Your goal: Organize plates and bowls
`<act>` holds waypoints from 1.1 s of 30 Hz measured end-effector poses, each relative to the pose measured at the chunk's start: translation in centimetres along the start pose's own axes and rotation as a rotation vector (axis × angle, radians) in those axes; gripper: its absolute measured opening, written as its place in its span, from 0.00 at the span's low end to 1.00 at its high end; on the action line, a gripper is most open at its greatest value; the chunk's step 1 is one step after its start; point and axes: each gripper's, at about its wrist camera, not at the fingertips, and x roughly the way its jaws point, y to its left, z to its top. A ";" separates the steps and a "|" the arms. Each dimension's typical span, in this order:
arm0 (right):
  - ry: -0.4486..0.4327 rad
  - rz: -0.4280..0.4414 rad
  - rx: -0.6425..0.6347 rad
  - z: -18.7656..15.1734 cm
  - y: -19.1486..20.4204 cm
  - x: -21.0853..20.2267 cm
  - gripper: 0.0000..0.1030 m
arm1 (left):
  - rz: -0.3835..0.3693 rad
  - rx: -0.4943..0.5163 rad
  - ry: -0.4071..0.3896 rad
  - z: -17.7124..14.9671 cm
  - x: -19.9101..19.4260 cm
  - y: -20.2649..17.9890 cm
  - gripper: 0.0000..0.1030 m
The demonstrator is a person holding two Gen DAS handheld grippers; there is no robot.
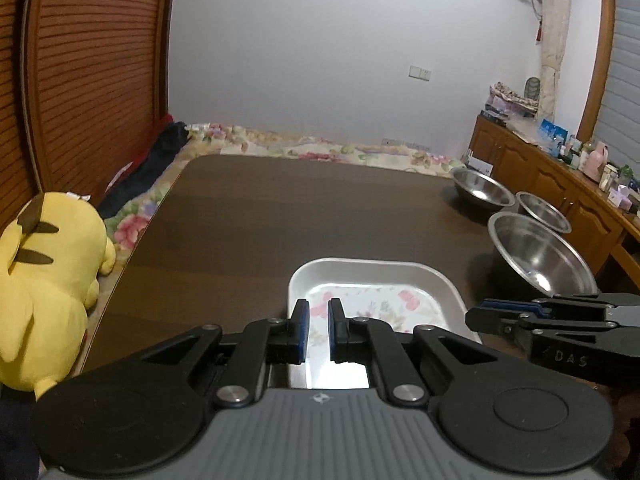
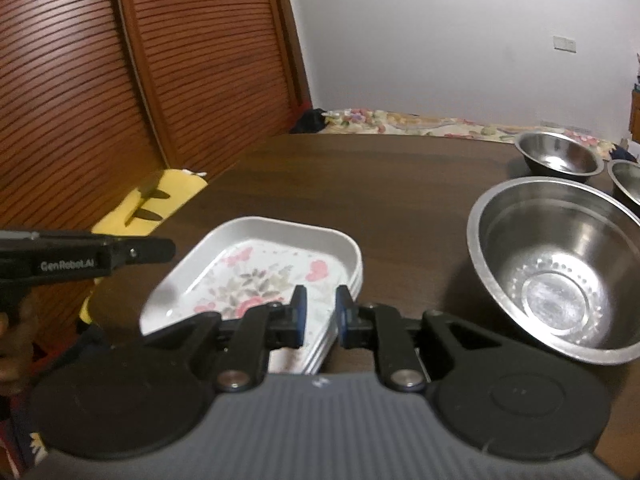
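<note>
The left claw [image 1: 317, 330] hovers over the near part of the white rectangular plates with pink flower print [image 1: 372, 280], which lie stacked on the dark brown wooden counter [image 1: 280, 216]. Its two blue-padded fingers stand narrowly apart and hold nothing. The right claw [image 2: 321, 316] hangs above the right edge of the same stack [image 2: 256, 268], also with a narrow gap and nothing between the fingers. To the right of the right claw sits the large round steel bowl [image 2: 560, 272]. Further ahead are a medium steel bowl [image 2: 558, 156] and a small steel bowl [image 2: 628, 186], close together. A yellow plush toy [image 1: 48, 280] lies left of the left claw, beside the counter.
</note>
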 end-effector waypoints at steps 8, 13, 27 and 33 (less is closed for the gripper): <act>-0.084 -0.029 -0.007 1.4 -1.9 -3.5 0.16 | -0.038 0.061 -0.059 1.6 -1.2 -3.1 0.19; -0.162 -0.102 -0.041 2.0 -4.4 -6.9 0.21 | -0.070 0.097 -0.095 2.4 -1.2 -6.1 0.33; -0.216 -0.299 -0.032 0.3 -13.9 -9.4 0.54 | -0.149 0.137 -0.125 2.8 4.8 -14.9 0.63; -0.183 -0.297 0.013 -1.0 -16.7 -7.2 0.54 | -0.169 0.164 -0.096 2.4 7.7 -17.0 0.63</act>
